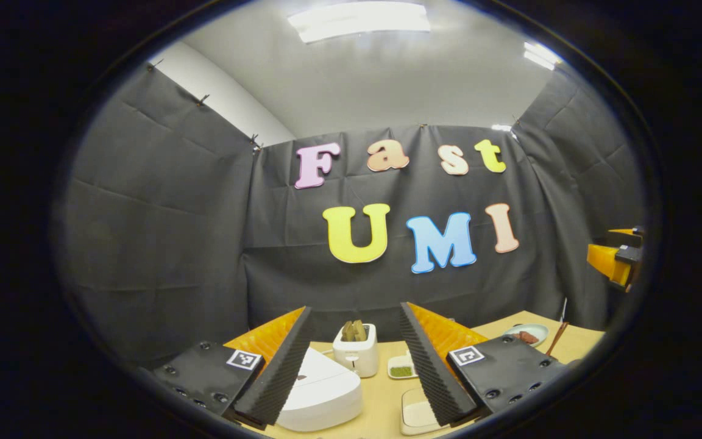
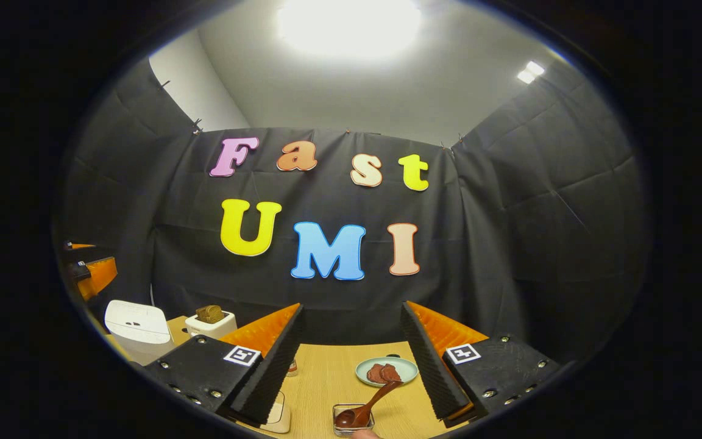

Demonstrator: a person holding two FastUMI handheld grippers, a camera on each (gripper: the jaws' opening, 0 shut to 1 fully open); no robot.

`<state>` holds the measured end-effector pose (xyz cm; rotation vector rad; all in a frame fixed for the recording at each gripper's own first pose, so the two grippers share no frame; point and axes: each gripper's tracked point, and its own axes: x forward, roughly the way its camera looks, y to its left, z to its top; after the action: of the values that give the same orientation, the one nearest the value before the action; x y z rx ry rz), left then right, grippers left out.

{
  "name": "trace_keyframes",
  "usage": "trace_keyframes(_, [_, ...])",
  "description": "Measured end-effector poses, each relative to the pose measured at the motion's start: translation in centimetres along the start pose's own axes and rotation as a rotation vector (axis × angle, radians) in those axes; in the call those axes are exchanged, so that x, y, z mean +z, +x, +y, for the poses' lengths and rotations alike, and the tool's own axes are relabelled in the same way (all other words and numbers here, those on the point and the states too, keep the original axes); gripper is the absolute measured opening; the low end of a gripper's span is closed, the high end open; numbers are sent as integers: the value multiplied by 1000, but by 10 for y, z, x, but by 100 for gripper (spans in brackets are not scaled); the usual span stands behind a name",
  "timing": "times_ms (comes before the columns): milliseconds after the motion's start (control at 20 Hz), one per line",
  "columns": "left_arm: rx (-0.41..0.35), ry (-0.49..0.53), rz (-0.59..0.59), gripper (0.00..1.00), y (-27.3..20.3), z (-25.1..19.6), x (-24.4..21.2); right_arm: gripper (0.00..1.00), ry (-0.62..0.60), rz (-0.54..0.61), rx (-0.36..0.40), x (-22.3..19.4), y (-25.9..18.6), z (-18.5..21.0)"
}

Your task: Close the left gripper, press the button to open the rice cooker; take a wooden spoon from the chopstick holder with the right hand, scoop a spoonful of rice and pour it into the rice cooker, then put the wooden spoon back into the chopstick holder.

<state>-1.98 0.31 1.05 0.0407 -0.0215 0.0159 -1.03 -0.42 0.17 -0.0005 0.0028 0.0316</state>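
My left gripper [image 1: 356,306] is open and holds nothing. Between its fingers, low on the table, sits the white rice cooker [image 1: 320,396] with its lid down. In the right gripper view the cooker [image 2: 138,329] stands at the far left. My right gripper [image 2: 351,305] is open too, with nothing in it. Below it a dark wooden spoon [image 2: 368,403] rests in a small clear holder [image 2: 354,422], its handle leaning up to the right. From the left gripper view the spoon handle [image 1: 557,338] sticks up at the right. A white square dish [image 1: 418,414] holds something pale.
A white toaster [image 1: 356,356] with bread stands behind the cooker, with a small dish of green stuff [image 1: 401,370] beside it. A pale plate with reddish pieces [image 2: 386,371] lies beyond the spoon. The other gripper [image 1: 616,259] hangs at the right edge. The wooden table [image 2: 326,378] ends at the black cloth wall.
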Motion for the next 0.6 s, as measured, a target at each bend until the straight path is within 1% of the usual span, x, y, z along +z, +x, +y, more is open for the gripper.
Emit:
trace_keyframes(300, [10, 26, -19, 92, -7, -1, 6, 95, -5, -3, 15, 1, -3, 1])
trace_keyframes(350, [13, 28, -21, 94, -8, 0, 6, 95, -3, -4, 18, 0, -3, 1])
trace_keyframes(550, [27, 13, -21, 69, -11, 5, 6, 95, -9, -7, 25, 0, -4, 1])
trace_keyframes(600, [34, 10, -18, 68, -12, 7, 6, 95, -5, -9, 26, 0, -4, 2])
